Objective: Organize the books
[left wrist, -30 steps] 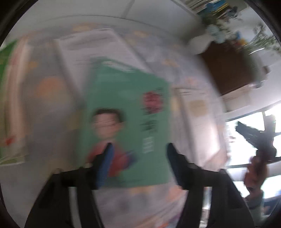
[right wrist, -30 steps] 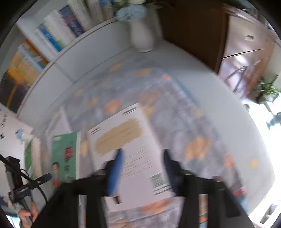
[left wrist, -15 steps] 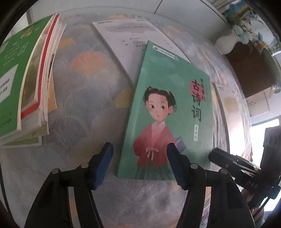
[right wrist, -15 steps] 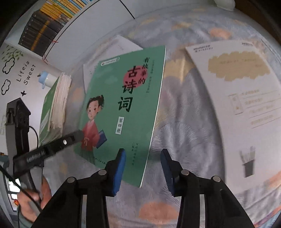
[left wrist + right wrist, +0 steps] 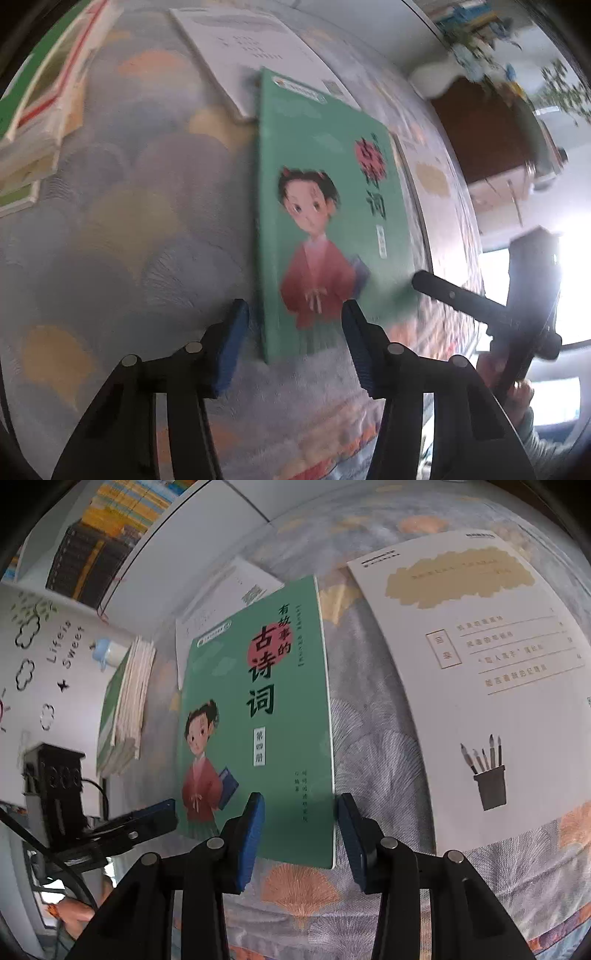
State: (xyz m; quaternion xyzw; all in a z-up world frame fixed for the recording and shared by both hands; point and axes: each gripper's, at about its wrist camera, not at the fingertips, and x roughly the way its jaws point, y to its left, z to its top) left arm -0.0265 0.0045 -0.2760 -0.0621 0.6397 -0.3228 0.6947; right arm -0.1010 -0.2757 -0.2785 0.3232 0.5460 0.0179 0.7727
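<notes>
1. Left wrist view: the green book (image 5: 325,206) lies flat on the patterned cloth (image 5: 129,229), and everything here I place from it. The left gripper (image 5: 293,339) straddles its near-left corner, and its jaws have just been closing but are spread, pads clear of the cover. I'd get one pad under the spine edge before squeezing, else the cover just slides on the cloth. A white booklet (image 5: 243,48) pokes out from under the book's far end, and the book pile (image 5: 33,107) sits well to its left. Too blurry to read anything here.
2. Right wrist view: the right gripper (image 5: 299,830) brackets the near-right corner, jaws apart and not pinching. The cover reads 有故事的古诗词 and 第四册. The white sheet (image 5: 480,686), right of the book, shows 目录; the wall (image 5: 55,672) to its left says "Life is Sweet".
</notes>
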